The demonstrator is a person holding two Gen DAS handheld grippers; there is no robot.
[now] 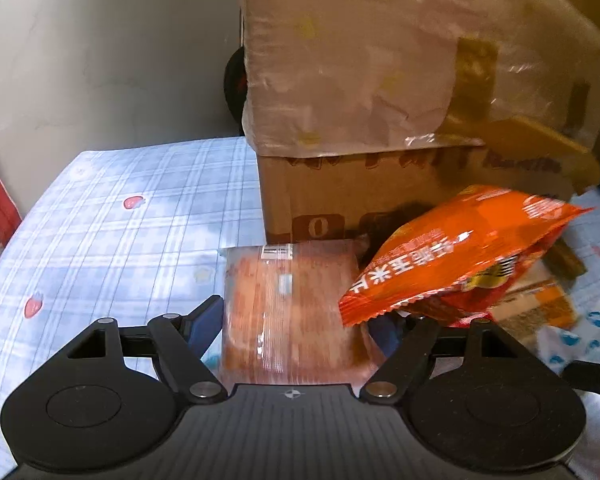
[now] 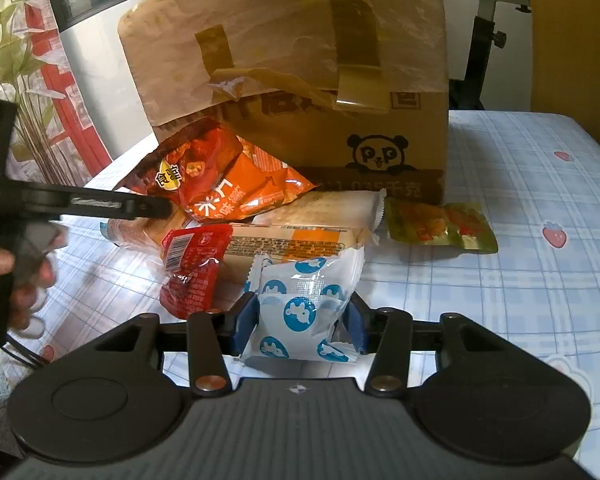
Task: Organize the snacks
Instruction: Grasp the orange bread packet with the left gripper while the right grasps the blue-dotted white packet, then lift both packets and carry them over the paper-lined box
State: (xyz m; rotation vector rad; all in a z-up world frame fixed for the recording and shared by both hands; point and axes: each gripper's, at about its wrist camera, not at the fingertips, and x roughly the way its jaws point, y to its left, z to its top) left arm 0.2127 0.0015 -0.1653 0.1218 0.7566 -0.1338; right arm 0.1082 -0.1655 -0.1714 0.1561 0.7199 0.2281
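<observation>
The step in hand is picking single snacks off the pile in front of the cardboard box (image 2: 300, 136); the right claw (image 2: 300, 322) grips the white-and-blue packet (image 2: 304, 308) at the pile's near edge, farthest from the box. The left claw (image 1: 296, 328) stands wide around a clear-wrapped orange pack (image 1: 288, 304) just before the box, pads apparently not yet pressing; next, I judge, it must close while the right lifts clear.

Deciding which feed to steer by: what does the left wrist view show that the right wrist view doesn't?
Left wrist only: the left claw open around a clear-wrapped orange pastry pack.

Right wrist only: the right claw shut on a white packet with blue circles, a green pouch and a small red packet.

Both: the cardboard box, the orange chip bag, the plaid tablecloth.
</observation>
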